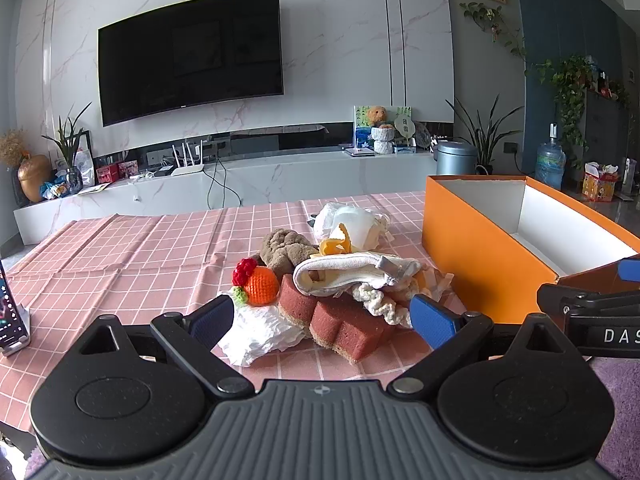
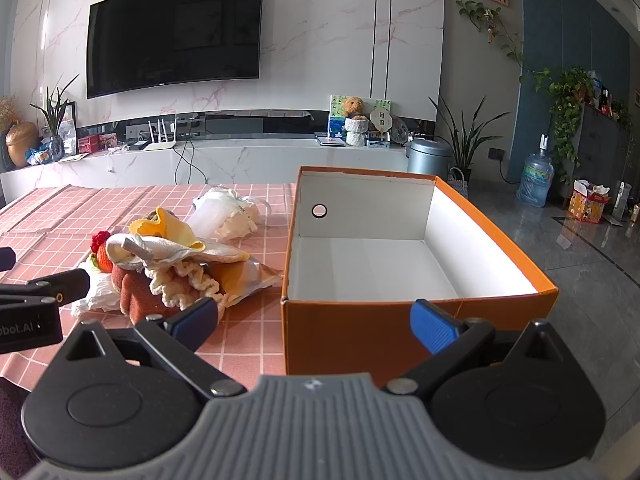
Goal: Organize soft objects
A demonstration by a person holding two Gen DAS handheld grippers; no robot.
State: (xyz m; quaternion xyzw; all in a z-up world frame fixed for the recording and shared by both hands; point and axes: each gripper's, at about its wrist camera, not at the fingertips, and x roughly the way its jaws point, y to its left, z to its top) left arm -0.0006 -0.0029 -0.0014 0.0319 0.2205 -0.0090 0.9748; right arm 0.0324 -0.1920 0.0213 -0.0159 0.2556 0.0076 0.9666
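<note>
meanwhile both grippers, left gripper (image 1: 322, 318) and right gripper (image 2: 314, 320), agape, empty-jawed.

Soft objects (image 1: 340, 280) heaped beside open, empty orange box (image 2: 332, 336).

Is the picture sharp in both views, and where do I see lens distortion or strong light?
Left wrist view: the pile, with the red sponge, is sharp; the television bows from the fisheye, and the frame corners are dark. Right wrist view: also sharp; daylight glares on the floor at right and brightens the inner wall of the orange box; the wall lines curve near the edges.
</note>
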